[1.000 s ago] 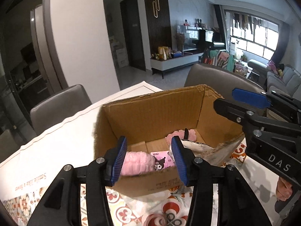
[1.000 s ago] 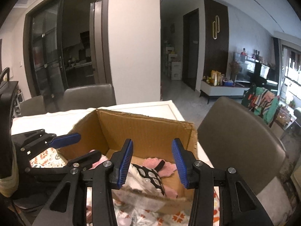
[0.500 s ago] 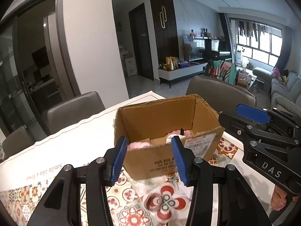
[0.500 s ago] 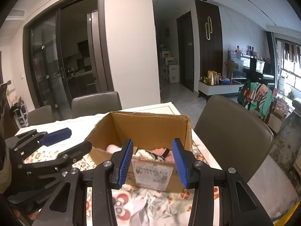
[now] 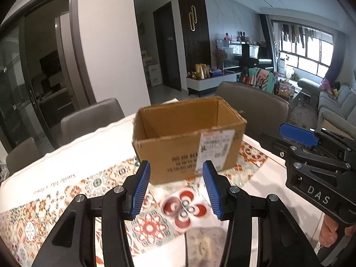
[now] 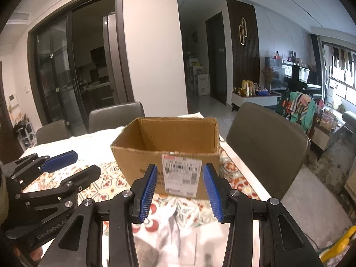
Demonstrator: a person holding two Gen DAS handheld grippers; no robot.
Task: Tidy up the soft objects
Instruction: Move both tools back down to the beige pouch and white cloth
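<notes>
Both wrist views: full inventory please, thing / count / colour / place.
box: 1, brown cardboard, open top, on the tablecloth ahead of both grippers
label: 1, white, on the box's near side
tablecloth: 1, white with red floral tiles, covering the table
grey item: 1, on the cloth at the near edge, blurred, cannot tell what it is
chairs: 4 seen, grey-brown, around the table
sofa: 1, grey, far right by the window
piano: 1, black, back of the room
left gripper: 1, black with blue pads, open, nothing between the jaws
right gripper: 1, black with blue pads, open, nothing between the jaws
hand: 1, on the right gripper's handle
</notes>
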